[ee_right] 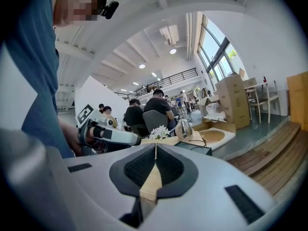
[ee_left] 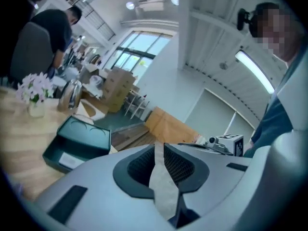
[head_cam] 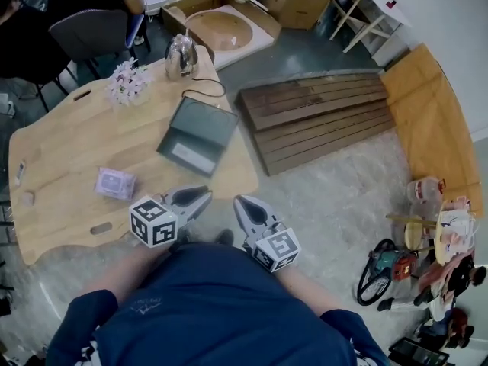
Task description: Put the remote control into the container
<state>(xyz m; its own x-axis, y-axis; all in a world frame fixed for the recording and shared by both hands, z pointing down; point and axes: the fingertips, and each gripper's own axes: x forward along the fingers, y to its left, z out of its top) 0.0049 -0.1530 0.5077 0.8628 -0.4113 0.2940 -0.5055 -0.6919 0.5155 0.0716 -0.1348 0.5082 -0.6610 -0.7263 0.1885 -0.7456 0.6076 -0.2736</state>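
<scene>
The dark green container point(head_cam: 197, 136) lies on the pale wooden table point(head_cam: 69, 143), far of both grippers; in the left gripper view the container point(ee_left: 77, 141) shows as an open tray with a white label inside. No remote control is clearly visible; a slim pale thing point(head_cam: 20, 171) at the table's left edge is too small to tell. My left gripper point(head_cam: 204, 197) hovers at the table's near edge, its jaws point(ee_left: 160, 144) a narrow gap apart with nothing between. My right gripper point(head_cam: 238, 202) is beside it, off the table, jaws touching and empty point(ee_right: 155, 146).
A purple box point(head_cam: 116, 183), a vase of flowers point(head_cam: 127, 82) and a metal kettle point(head_cam: 181, 56) with its cord stand on the table. Wooden planks point(head_cam: 320, 117) lie on the floor to the right, toys point(head_cam: 427, 258) farther right. A person sits at the far left.
</scene>
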